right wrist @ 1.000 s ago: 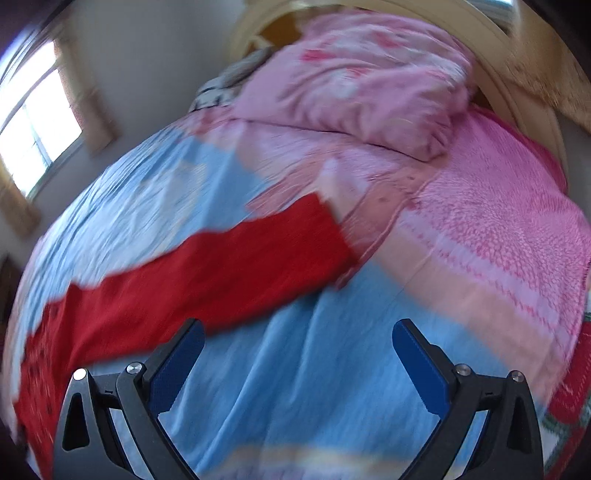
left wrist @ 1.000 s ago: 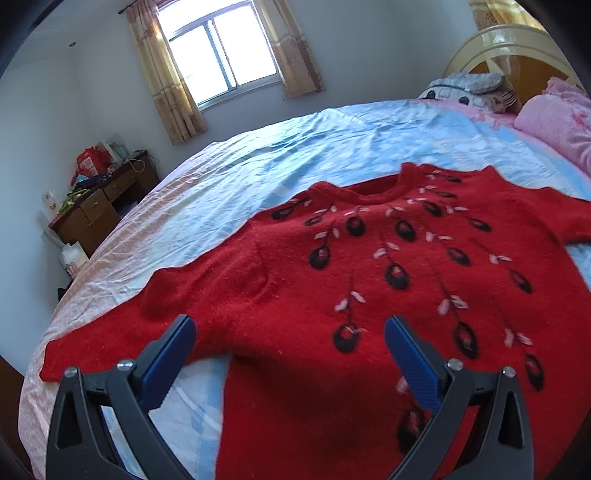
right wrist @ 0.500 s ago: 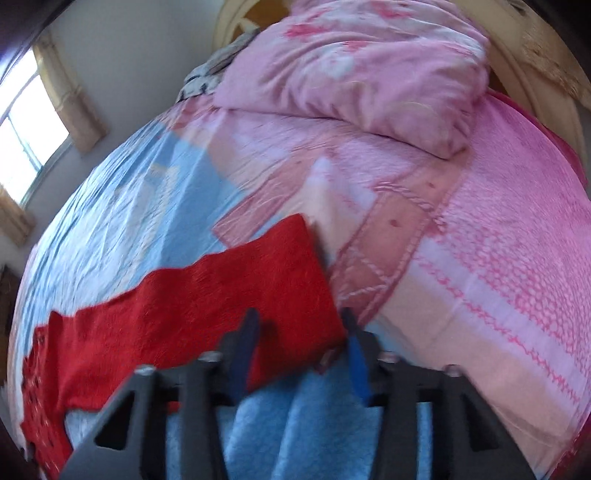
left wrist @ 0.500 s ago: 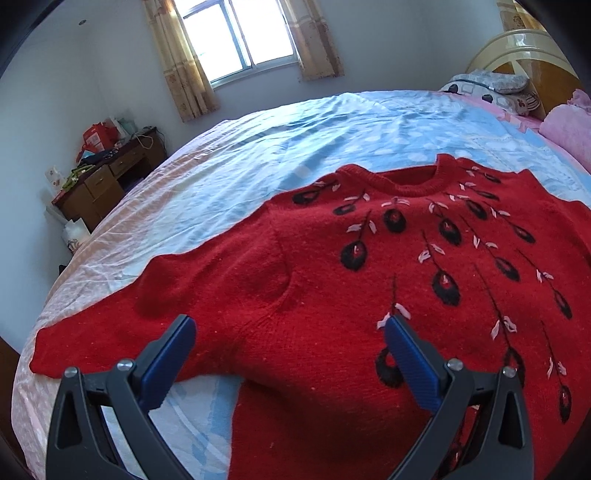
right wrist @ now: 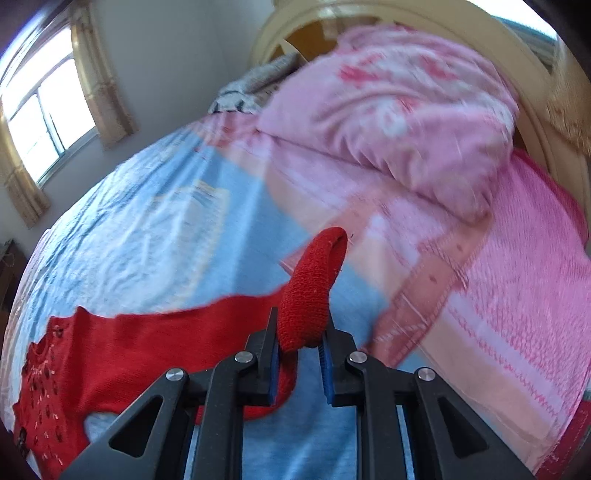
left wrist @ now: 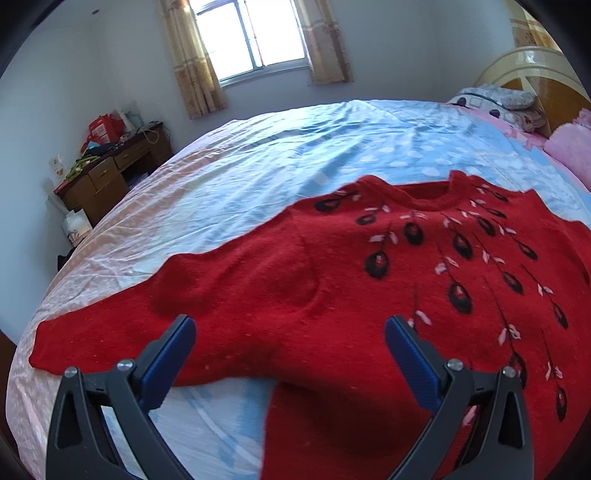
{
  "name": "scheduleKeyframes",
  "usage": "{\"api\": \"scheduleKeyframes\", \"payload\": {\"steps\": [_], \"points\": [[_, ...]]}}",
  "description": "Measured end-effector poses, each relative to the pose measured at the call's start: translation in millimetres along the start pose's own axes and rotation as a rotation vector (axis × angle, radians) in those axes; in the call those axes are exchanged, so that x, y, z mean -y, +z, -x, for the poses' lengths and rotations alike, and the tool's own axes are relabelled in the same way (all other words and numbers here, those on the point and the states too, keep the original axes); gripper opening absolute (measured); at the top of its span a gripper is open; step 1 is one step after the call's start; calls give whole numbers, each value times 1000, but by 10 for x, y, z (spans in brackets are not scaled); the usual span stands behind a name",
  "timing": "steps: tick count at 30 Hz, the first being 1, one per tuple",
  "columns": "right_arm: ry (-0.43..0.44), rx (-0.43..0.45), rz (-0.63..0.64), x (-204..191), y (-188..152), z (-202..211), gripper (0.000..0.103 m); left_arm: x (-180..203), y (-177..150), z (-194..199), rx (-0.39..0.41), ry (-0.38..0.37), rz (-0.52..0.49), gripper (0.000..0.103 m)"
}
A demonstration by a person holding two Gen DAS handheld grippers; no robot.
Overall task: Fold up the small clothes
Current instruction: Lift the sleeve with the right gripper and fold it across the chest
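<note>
Lying flat on the bed sheet [left wrist: 303, 155], the red sweater [left wrist: 369, 295] spreads face up, neckline toward the window [left wrist: 255, 33], its sleeves running out sideways along its long axis. Its knit is coarse and fuzzy, with black oval buds and pale leaves on thin stems. The left gripper [left wrist: 288, 332] hovers with jaws wide apart above the armpit of one sleeve, holding nothing. The right gripper [right wrist: 298, 350] has just been closing and clamps the other sleeve's cuff [right wrist: 314, 280], which stands up in a rolled loop beyond the blue pads, near the pink quilt [right wrist: 399, 110].
</note>
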State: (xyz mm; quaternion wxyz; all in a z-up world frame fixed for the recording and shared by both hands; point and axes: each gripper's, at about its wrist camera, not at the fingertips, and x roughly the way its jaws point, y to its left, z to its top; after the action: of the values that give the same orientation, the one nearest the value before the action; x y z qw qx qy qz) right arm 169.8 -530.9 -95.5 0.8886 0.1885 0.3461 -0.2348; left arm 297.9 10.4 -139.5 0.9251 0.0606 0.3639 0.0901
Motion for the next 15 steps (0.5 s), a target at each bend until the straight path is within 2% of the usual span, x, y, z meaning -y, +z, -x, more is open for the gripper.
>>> {"api": "scheduleKeyframes", "payload": {"steps": [15], "points": [[147,145,160,-1284,295,647,16,-290,-47,50,-10,-41,46,103]]}}
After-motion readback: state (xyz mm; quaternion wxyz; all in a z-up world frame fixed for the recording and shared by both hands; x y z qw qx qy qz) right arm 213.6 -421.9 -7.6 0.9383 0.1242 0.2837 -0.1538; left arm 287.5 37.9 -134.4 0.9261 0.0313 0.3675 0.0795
